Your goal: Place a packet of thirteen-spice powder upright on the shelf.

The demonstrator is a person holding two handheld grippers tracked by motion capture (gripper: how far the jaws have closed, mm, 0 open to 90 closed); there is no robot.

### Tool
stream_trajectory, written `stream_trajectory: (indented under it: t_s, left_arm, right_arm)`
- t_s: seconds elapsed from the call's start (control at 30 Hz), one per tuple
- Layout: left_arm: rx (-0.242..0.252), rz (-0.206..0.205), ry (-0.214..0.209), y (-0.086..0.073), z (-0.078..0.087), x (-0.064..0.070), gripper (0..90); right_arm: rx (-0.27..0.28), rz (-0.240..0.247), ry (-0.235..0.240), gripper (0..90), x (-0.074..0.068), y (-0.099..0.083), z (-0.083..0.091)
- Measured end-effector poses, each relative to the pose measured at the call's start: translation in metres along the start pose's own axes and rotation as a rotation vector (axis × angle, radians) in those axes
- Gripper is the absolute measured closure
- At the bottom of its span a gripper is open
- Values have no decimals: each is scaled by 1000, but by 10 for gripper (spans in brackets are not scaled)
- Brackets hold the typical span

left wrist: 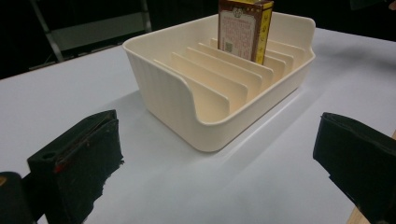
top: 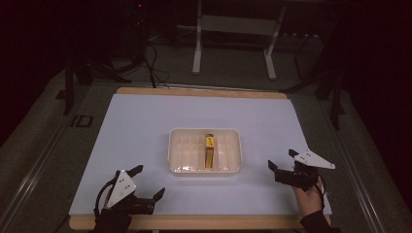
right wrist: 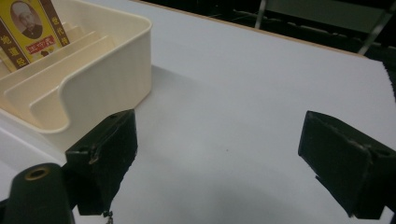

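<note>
A cream slotted tray [top: 177, 145] sits in the middle of the white mat. One yellow and brown box [top: 209, 150] stands on edge in a slot right of the tray's middle. My left gripper [top: 149, 181] rests open near the front left of the mat, with nothing between its jaws. In the left gripper view the tray [left wrist: 177, 98] lies ahead with the box [left wrist: 243, 28] upright at its far end. My right gripper [top: 282, 159] is open at the front right, beside the tray. The right gripper view has the tray's corner [right wrist: 107, 79] and the box [right wrist: 32, 30] at upper left.
The white mat [top: 136, 121] covers a wooden table top [top: 194, 222], whose edge shows at front and back. A metal stand [top: 233, 29] and cables lie on the dark floor beyond the table. Bare mat surrounds the tray on all sides.
</note>
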State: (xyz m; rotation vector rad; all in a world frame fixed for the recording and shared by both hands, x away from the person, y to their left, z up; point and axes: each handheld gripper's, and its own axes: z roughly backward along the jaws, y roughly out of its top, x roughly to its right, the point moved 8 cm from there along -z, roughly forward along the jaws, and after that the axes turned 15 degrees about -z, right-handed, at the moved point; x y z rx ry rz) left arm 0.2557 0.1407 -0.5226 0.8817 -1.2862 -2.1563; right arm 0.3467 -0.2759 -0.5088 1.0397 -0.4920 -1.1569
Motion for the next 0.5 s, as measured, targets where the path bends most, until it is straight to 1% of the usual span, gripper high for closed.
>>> stream_trajectory:
  t_s: [0.13, 0.2, 0.23, 0.3, 0.43, 0.5]
  left_arm:
    - [4, 3, -2, 0, 0, 0, 13]
    - [0, 3, -11, 0, 0, 0, 13]
    - [1, 4, -12, 0, -1, 1, 13]
    - [0, 1, -11, 0, -1, 1, 13]
    - [0, 3, -5, 0, -1, 0, 13]
    - [-1, 1, -2, 0, -1, 0, 13]
  right_arm:
    - [-10, -4, -1, 117, 2, -1, -2]
    - [-17, -13, -10, 118, 4, -2, -3]
    - [-22, -20, -5, 118, 4, -3, -4]
    - [-26, -25, -15, 118, 6, -3, -4]
    - [-23, -28, -6, 118, 6, -3, -4]
    - [-27, -23, -10, 119, 6, -3, -5]
